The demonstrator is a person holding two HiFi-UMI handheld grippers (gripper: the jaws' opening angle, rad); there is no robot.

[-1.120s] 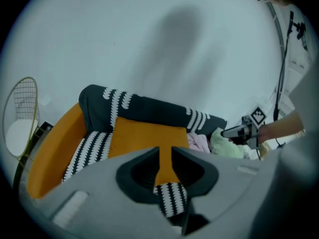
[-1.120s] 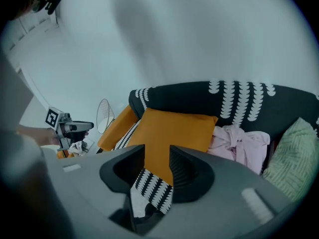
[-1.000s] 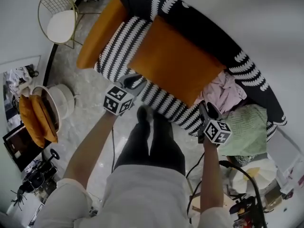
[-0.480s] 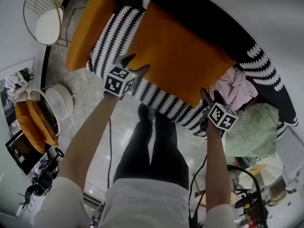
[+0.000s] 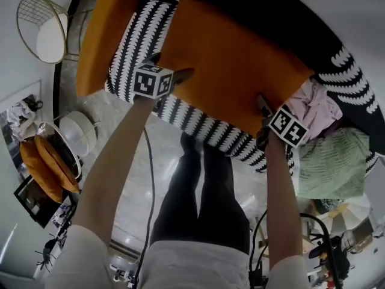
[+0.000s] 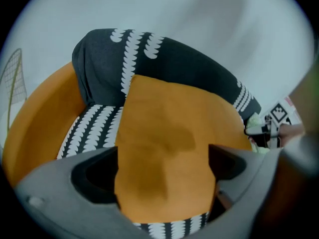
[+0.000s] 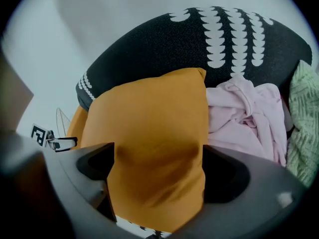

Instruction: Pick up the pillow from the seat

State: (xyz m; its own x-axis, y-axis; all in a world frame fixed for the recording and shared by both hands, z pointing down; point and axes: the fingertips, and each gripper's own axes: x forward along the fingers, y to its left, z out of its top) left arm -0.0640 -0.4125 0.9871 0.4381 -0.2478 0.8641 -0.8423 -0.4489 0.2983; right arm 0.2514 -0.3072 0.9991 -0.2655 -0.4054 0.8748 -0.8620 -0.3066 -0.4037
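Striped seat (image 5: pixel 198 122) shows nearest, at its front edge. Just beyond, the left gripper (image 5: pixel 169 68) and right gripper (image 5: pixel 264 108) have just been opening their jaws, now wide and unclamped. Each straddles a near corner of the orange pillow (image 5: pixel 234 65) lying flat on the seat. Best push deeper, then close both together.

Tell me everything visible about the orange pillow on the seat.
The orange pillow is a large, plain, soft-looking fabric rectangle lying on the black-and-white striped seat, its far edge against the dark backrest, pink cloth beside it. Left tool and right tool straddle its near corners, jaws just opened wide, not clamped.
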